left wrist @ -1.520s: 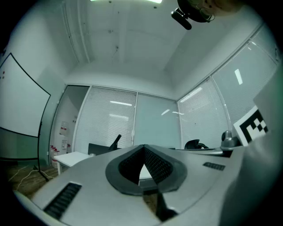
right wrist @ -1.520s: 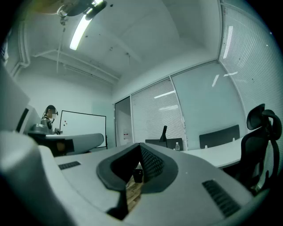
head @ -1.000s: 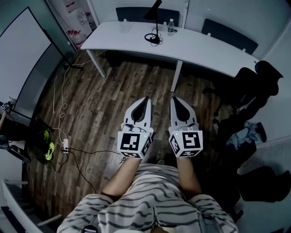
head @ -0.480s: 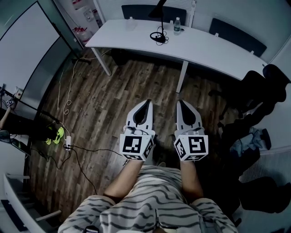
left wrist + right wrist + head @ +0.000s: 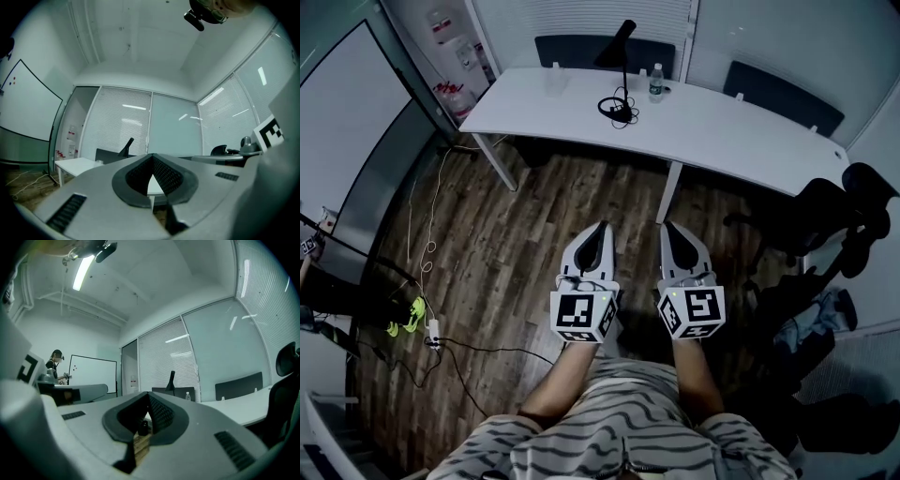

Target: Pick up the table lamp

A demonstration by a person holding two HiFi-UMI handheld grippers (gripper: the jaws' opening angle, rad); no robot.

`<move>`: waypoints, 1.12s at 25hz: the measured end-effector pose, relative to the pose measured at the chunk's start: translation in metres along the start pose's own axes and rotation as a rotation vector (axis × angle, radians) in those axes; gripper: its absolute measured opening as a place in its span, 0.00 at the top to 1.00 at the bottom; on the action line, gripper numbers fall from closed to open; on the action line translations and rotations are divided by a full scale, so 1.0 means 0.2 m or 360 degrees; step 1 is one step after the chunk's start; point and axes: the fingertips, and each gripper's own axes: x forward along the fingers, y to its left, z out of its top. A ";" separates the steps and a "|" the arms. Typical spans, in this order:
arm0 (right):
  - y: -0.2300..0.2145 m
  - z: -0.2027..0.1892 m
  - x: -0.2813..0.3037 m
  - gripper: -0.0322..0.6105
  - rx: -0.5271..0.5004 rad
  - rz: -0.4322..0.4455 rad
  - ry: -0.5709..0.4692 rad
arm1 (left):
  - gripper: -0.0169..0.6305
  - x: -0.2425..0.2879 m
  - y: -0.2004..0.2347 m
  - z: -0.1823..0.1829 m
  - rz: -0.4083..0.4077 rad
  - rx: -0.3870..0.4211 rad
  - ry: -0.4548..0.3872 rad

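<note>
Head view shows a dark wooden plank floor filling most of the room, and across its far side a long white table set against the blind-covered glass wall, with a black swivel office chair off to the right. The person stands well back from the table and holds both tools out level and side by side. That suits someone who is crossing the room, not yet reaching. The left gripper has its jaws pressed together with nothing between them, and the right gripper likewise has its tips closed and carries nothing. The black table lamp with an angled shade stands upright near the table's back edge, towards its left half, with its black cord coiled beside the base. It is well apart from both claws, ahead of them and roughly in line with the left one. A small clear water bottle stands just to its right. By my judgement the approach is under way, and the jaws will have to open before any grasp.
</note>
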 end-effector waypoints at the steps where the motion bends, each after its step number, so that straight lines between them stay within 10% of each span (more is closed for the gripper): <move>1: -0.01 -0.01 0.06 0.93 -0.0006 0.0004 0.0013 | 0.96 0.05 0.04 -0.01 0.0005 -0.0007 0.0006; 28: -0.26 0.13 1.28 0.93 -0.0032 -0.0148 0.0047 | 0.96 1.18 0.66 0.07 -0.0207 -0.0026 0.0102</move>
